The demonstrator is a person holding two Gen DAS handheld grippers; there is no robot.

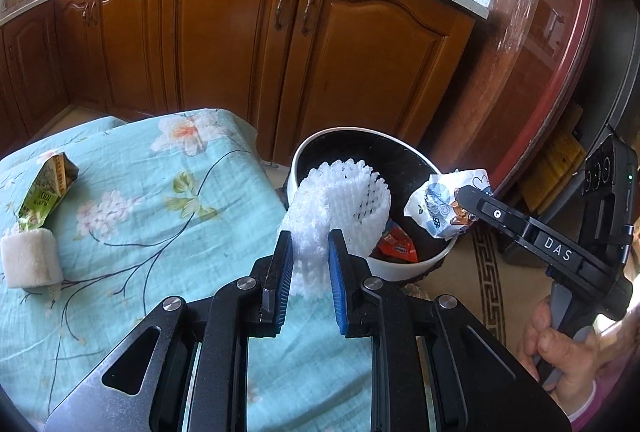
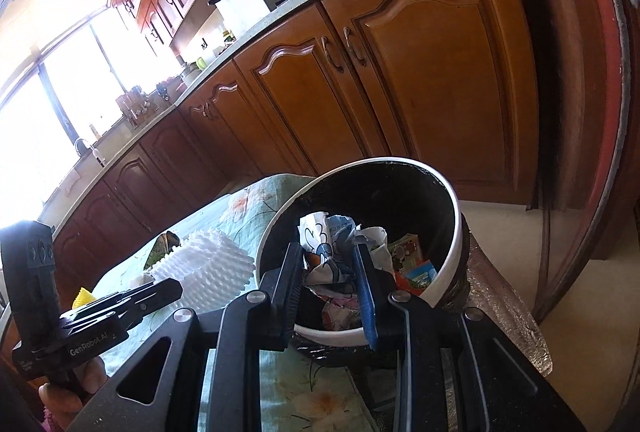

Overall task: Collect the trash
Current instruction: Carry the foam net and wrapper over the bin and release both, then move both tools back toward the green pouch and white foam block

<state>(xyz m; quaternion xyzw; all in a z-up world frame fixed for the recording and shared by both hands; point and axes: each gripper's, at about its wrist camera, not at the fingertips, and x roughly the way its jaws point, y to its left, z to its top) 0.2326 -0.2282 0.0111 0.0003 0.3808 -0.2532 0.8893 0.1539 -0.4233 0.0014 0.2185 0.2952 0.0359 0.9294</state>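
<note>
Left tool (image 1: 308, 264): pinching white foam mesh sleeve (image 1: 340, 208), tube axis leaning toward bin.
Right tool (image 2: 332, 272): clamping crumpled printed paper wrapper (image 2: 326, 248) over round white-rimmed bin (image 2: 448, 268).

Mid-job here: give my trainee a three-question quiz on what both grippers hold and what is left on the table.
1. True or false: the left gripper is shut on the foam net.
2. What does the right gripper hold? A) a crumpled wrapper B) a sponge C) a spoon
3. Fill in: the wrapper is over the ____.

Key: 1 true. 2 A. 3 bin. A green carton and a white cloth still lie on the table.
</note>
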